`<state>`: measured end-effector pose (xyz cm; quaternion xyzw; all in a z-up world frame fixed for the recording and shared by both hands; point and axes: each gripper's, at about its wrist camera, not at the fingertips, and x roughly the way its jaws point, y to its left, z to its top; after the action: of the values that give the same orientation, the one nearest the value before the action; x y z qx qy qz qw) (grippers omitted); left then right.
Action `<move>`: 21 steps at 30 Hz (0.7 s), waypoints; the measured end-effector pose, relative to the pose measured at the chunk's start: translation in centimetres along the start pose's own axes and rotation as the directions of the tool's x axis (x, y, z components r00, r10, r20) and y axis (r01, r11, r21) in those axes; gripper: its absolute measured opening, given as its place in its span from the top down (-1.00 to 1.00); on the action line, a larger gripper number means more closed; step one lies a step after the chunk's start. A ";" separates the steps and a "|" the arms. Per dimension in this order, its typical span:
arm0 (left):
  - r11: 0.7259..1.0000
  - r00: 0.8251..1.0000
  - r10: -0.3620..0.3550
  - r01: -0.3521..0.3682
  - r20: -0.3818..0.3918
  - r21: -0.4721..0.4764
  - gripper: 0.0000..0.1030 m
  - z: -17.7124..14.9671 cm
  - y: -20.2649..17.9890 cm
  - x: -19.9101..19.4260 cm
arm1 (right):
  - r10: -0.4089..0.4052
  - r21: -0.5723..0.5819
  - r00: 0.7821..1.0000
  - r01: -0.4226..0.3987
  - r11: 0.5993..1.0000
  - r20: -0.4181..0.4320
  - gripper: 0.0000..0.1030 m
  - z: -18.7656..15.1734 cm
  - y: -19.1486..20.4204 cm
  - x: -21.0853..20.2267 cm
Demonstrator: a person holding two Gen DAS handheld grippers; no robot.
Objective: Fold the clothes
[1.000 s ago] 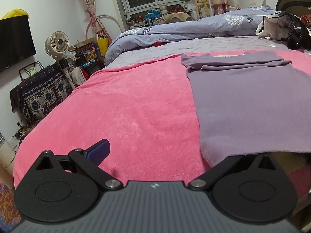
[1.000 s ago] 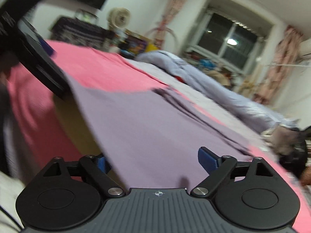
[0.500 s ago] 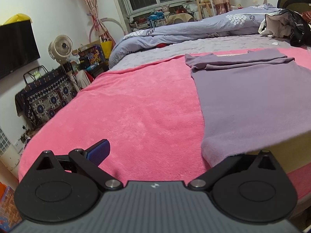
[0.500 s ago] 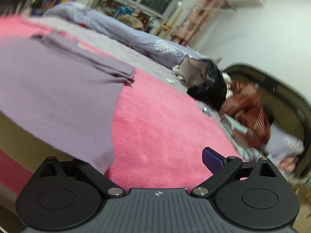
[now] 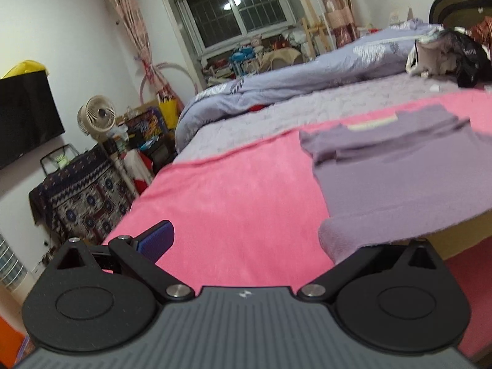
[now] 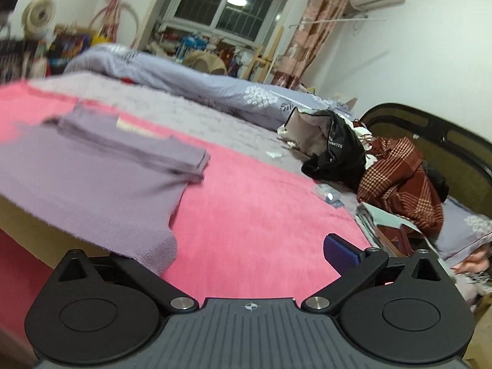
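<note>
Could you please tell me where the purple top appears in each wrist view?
Left wrist: the purple top fills the right side, on the pink blanket.
Right wrist: the purple top lies at left.
Shared landmark: the barred window behind the bed.

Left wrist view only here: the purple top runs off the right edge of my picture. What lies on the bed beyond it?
Observer: Past the purple top, the right wrist view shows a red plaid garment heaped against a dark headboard.
Operator: Is the right gripper on the cloth?
Observer: The right gripper has its jaws opening. Only the pink blanket shows between them, and the top's near corner hides its left fingertip.
</note>
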<state>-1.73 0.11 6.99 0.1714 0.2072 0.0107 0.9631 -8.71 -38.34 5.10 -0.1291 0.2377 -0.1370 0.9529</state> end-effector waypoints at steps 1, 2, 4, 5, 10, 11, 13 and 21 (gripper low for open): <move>1.000 1.000 -0.006 0.006 0.007 -0.004 -1.00 1.0 0.2 0.7 | 0.012 0.020 1.000 -0.012 1.000 0.004 -0.99 1.0 -0.5 0.6; 1.000 1.000 -0.011 0.011 0.014 -0.010 -1.00 2.2 0.3 1.7 | 0.020 0.040 1.000 -0.021 0.999 0.009 -0.99 2.1 -0.8 1.4; 1.000 1.000 -0.019 0.019 0.025 -0.008 -1.00 4.4 0.3 3.8 | 0.035 0.068 0.999 -0.036 0.997 0.013 -0.99 4.3 -1.3 3.4; 1.000 0.999 -0.020 0.020 0.030 -0.001 -1.00 5.6 0.2 5.2 | 0.038 0.079 0.999 -0.039 0.996 0.011 -0.99 5.4 -1.4 4.7; 0.998 1.000 -0.029 0.029 0.009 0.053 -1.00 11.1 -1.3 14.1 | 0.040 0.106 0.999 -0.038 0.994 -0.020 -0.99 10.6 -1.5 13.0; 0.998 0.999 -0.032 0.032 -0.005 0.062 -1.00 12.0 -1.6 16.2 | 0.047 0.114 0.998 -0.042 0.993 -0.044 -0.99 11.5 -1.5 15.3; 0.997 0.998 -0.041 0.045 -0.056 0.060 -1.00 13.4 -2.4 20.6 | 0.070 0.137 0.993 -0.056 0.989 -0.093 -0.99 13.1 -1.3 19.6; 0.987 0.935 -0.086 0.127 -0.343 0.098 -1.00 14.8 -6.0 35.4 | 0.187 0.125 0.891 -0.148 0.981 -0.413 -0.99 16.5 1.3 37.3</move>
<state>36.28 -7.15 3.66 0.2123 0.3784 -0.0248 0.9006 31.32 -46.23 3.23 -0.0323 0.4423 -0.0896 0.8918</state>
